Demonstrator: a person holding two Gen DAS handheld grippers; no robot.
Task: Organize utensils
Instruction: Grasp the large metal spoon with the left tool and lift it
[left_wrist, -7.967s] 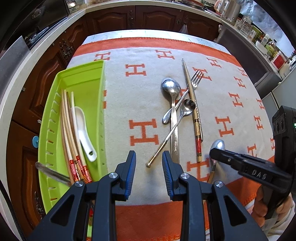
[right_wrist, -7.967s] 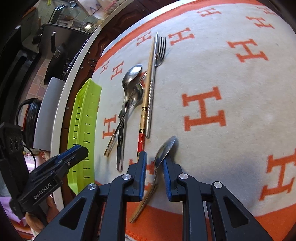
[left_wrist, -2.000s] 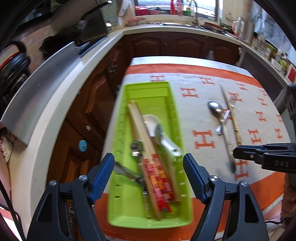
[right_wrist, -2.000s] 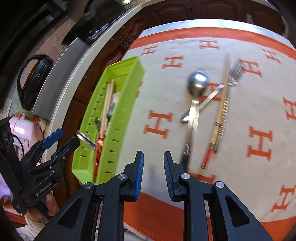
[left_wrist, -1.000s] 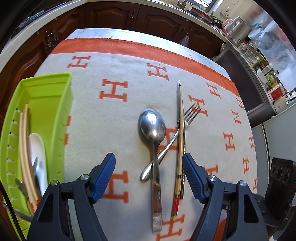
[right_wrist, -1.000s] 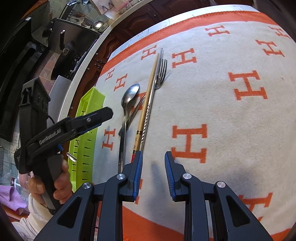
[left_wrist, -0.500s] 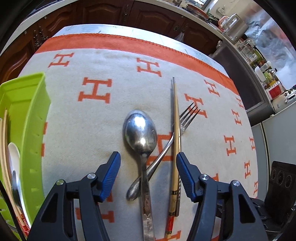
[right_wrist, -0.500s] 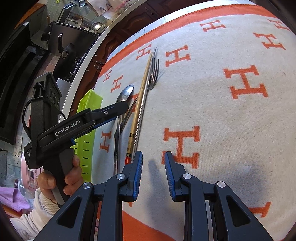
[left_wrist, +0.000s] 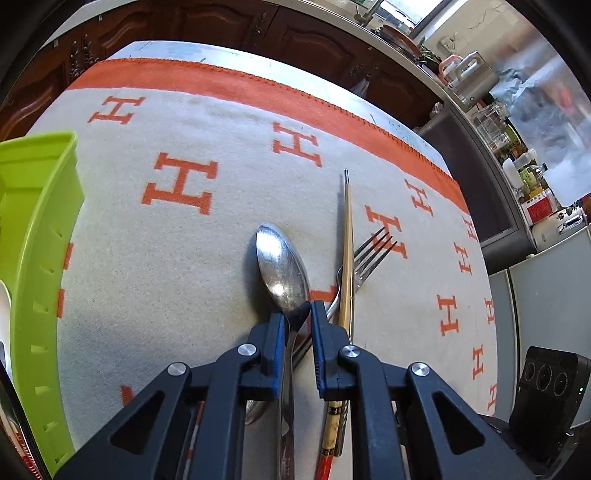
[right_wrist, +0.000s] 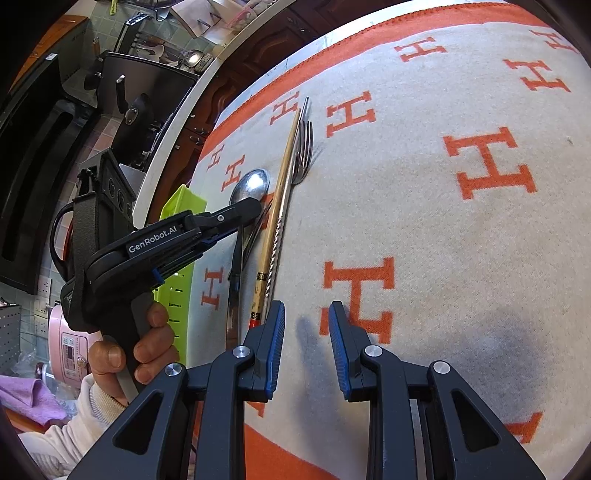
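A large steel spoon (left_wrist: 282, 267) lies on the H-patterned cloth, its handle running between the fingers of my left gripper (left_wrist: 297, 314), which has closed in on the neck of the spoon. A chopstick (left_wrist: 347, 254) and a fork (left_wrist: 373, 251) lie just right of it, with a second spoon handle crossing under them. In the right wrist view the left gripper (right_wrist: 240, 214) sits low over the spoon (right_wrist: 251, 184), beside the chopstick (right_wrist: 280, 192) and fork (right_wrist: 303, 147). My right gripper (right_wrist: 306, 332) is slightly open and empty above bare cloth.
The lime green utensil tray (left_wrist: 33, 236) stands at the cloth's left edge, with utensils in it; it also shows in the right wrist view (right_wrist: 177, 273). Kitchen counters and cabinets surround the table. The cloth (right_wrist: 443, 221) to the right holds nothing.
My left gripper has dropped onto the large spoon and its fingers have closed from wide open to a narrow grip around the spoon's neck. The right gripper has barely moved.
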